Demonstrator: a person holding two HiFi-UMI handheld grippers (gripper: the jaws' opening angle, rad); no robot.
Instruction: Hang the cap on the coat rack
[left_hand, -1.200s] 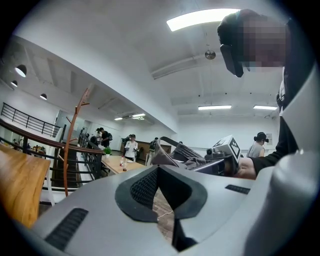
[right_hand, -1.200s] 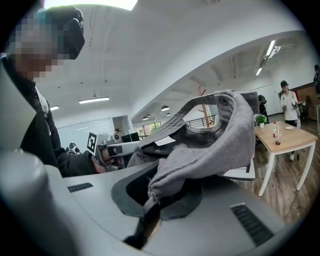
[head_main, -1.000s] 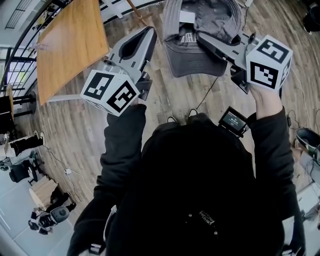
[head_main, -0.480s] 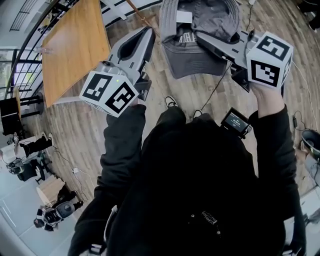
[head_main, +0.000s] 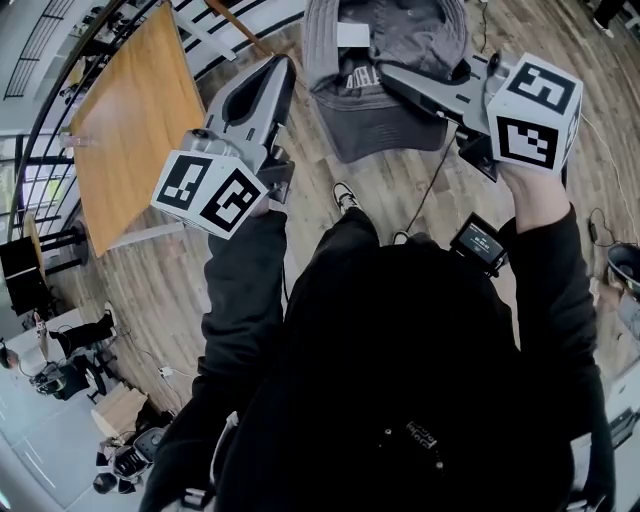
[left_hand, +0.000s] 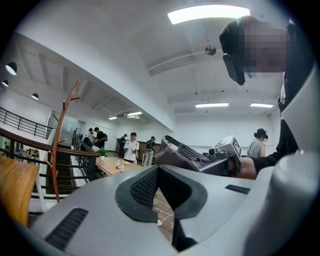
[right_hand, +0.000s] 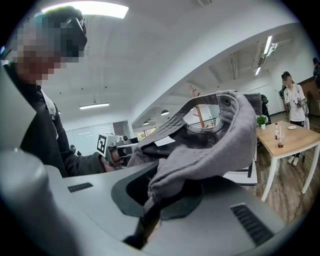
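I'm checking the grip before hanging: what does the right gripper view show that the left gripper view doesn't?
Only the right gripper view: the right gripper shut on the grey cap, fabric pinched between its jaws. Only the left gripper view: the left gripper with nothing between its jaws, and the coat rack with its long trunk. Both: the cap and the rack's upper branches.

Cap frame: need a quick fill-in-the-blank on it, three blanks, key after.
1. The right tongs are shut on a grey ___.
2. The left tongs hold ___.
3. The table at the head view's left has a ___ top.
Missing words: cap; nothing; wooden.
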